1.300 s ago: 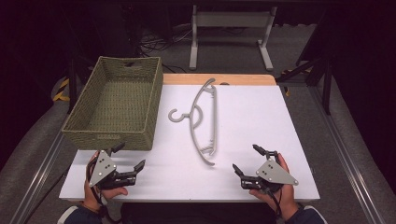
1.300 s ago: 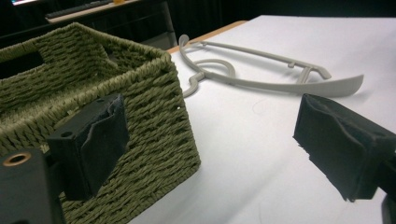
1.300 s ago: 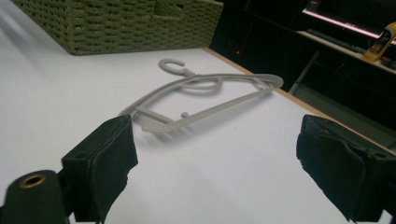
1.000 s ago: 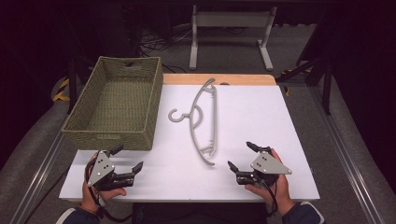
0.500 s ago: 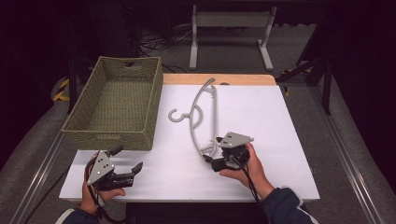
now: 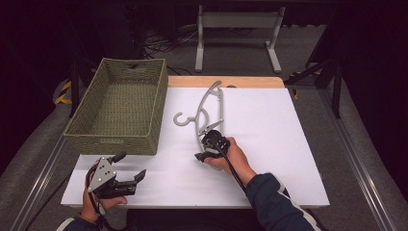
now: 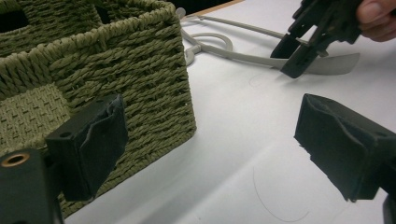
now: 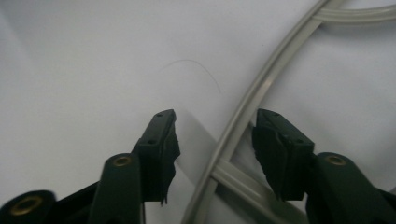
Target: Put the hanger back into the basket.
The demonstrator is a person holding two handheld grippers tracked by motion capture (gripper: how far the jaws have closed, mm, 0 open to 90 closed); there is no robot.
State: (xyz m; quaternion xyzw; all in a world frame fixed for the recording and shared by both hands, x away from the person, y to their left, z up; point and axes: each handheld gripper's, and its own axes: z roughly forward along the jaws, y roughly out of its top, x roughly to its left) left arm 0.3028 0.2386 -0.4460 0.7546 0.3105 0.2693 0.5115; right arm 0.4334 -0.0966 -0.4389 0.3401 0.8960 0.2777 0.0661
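Right tongs closing around the near end of the grey plastic clothes hanger, not yet pinching.

Risk: the thin hanger arm is lying flat on the white rectangular table, so pads may be sliding off. Woven green basket is standing beside it; left tongs are idling, spread, over grey carpeted floor surroundings.

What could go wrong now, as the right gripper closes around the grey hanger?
The right gripper has just been closing, with the hanger between its jaws but not yet pressed. The bar is thin and lies flat on the white table, so the pads may slip off. Held at one end, the hanger might swing against the basket.
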